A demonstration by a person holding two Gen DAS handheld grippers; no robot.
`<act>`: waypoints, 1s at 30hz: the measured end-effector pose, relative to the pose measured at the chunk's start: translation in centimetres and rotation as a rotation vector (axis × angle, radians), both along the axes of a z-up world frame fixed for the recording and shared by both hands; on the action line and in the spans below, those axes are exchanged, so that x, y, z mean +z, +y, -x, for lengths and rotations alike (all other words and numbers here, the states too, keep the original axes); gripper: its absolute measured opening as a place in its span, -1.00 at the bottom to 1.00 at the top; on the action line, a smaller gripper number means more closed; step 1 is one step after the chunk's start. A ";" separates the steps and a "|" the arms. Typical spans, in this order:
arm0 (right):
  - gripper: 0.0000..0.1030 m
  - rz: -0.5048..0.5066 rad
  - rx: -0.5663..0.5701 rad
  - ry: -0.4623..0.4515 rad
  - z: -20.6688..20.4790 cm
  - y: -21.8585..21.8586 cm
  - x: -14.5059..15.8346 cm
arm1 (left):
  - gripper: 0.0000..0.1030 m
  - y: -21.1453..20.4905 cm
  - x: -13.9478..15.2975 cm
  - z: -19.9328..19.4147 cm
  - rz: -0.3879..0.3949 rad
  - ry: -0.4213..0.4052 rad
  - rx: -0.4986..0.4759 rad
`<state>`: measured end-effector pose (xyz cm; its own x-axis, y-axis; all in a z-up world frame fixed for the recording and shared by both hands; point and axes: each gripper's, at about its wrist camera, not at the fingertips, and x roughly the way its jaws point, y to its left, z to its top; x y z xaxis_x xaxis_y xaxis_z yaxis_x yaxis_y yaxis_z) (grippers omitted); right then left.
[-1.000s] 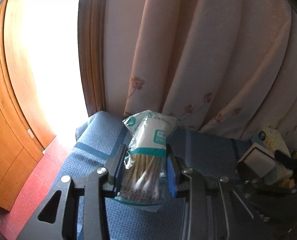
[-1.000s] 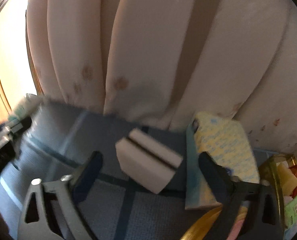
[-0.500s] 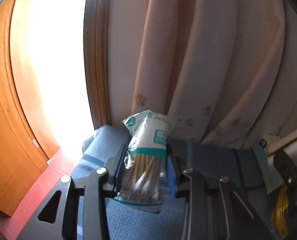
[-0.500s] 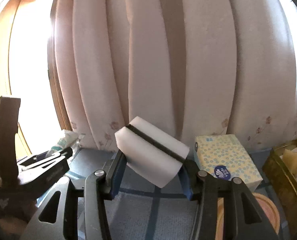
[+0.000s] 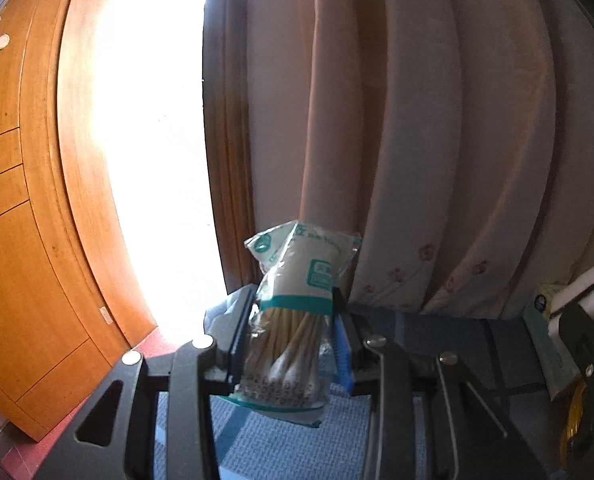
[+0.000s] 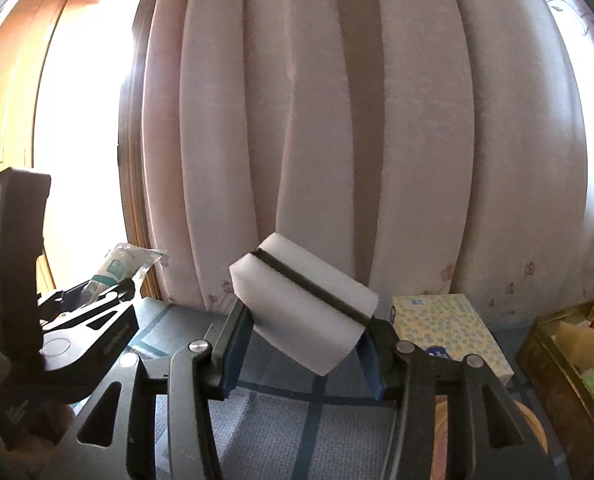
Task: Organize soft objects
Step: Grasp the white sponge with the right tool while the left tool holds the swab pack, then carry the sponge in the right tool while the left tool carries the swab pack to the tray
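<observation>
We've got the left gripper (image 5: 291,346) clamping a crinkly, slippery swab bag (image 5: 293,316) mid-body, right gripper (image 6: 303,346) squeezing a squishy sponge (image 6: 303,308) by its sides.

A clear bag of cotton swabs (image 5: 287,332) stands upright between jaws. A white sponge (image 6: 303,308) with a black stripe sits tilted between jaws.

printed lines on cotton swab packet (image 5: 293,320) too blurred to read, no other legible text

White sponge (image 6: 303,306), black stripe; blue-checked tablecloth (image 6: 265,412)
</observation>
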<state>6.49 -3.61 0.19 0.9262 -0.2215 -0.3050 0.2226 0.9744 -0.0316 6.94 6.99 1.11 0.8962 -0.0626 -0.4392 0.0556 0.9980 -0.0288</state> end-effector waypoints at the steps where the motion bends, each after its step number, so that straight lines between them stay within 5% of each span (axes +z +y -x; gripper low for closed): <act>1: 0.00 -0.001 0.000 0.001 -0.1 -0.1 -0.1 | -0.32 -0.1 0.0 0.1 -0.001 -0.003 0.002; 30: 0.00 0.016 0.026 0.005 3.0 -0.3 -0.2 | -0.32 -0.3 0.2 2.2 0.006 -0.066 0.024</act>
